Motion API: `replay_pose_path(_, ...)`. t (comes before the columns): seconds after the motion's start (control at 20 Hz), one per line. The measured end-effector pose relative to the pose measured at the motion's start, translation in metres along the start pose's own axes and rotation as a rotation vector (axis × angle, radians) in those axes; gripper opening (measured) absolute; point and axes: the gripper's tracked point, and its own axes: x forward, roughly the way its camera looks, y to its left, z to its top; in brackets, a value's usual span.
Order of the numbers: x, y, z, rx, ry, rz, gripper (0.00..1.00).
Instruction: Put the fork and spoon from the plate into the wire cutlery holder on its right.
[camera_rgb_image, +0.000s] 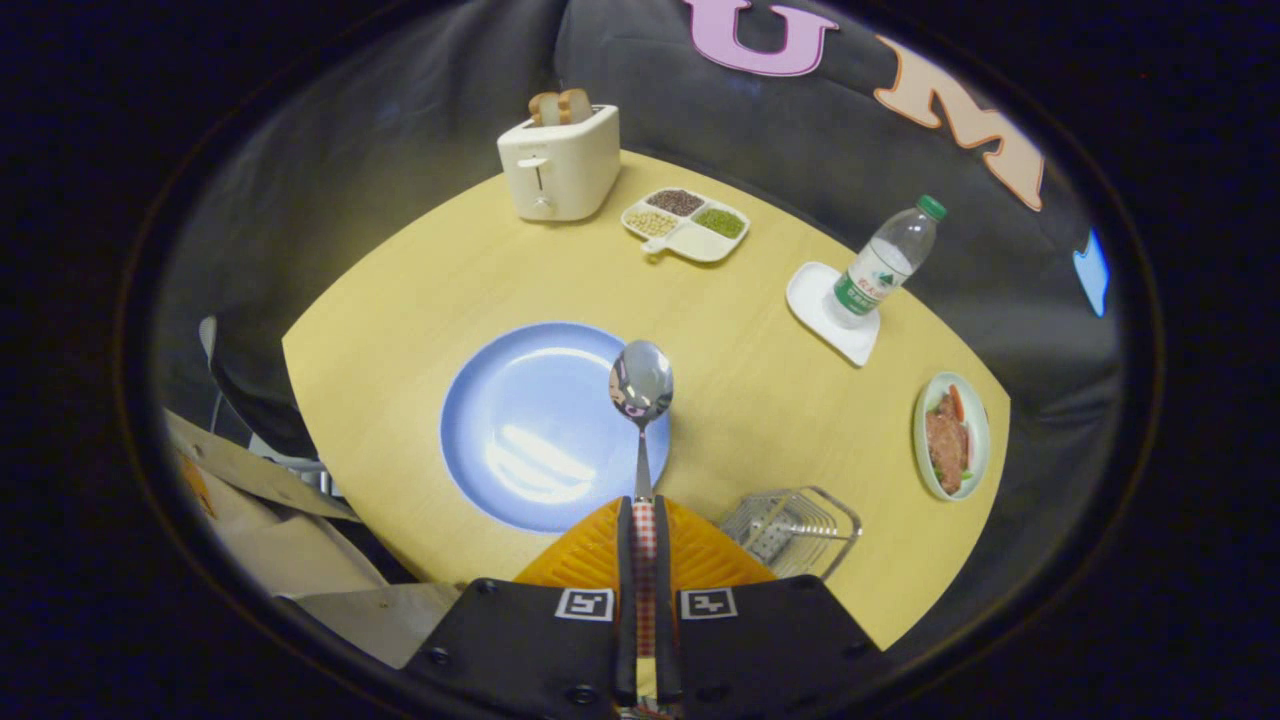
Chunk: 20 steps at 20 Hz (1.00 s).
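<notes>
My gripper is shut on the checked handle of a metal spoon. The spoon sticks straight ahead from between the fingers, its bowl hanging above the right rim of the blue plate. The plate lies bare on the yellow table just ahead and left of the fingers. The wire cutlery holder stands close to the right of the fingers, partly hidden behind the gripper body. I cannot make out a fork in the holder.
Beyond the plate stand a white toaster with bread and a divided dish of beans. A water bottle sits on a white coaster at the far right. A small plate of food lies near the table's right edge.
</notes>
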Motion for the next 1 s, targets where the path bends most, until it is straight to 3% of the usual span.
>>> replay_pose_path(0.75, -0.053, -0.090, -0.066, -0.060, 0.238, -0.012, 0.10)
replay_pose_path(1.0, -0.061, -0.112, -0.087, -0.118, 0.393, 0.002, 0.10)
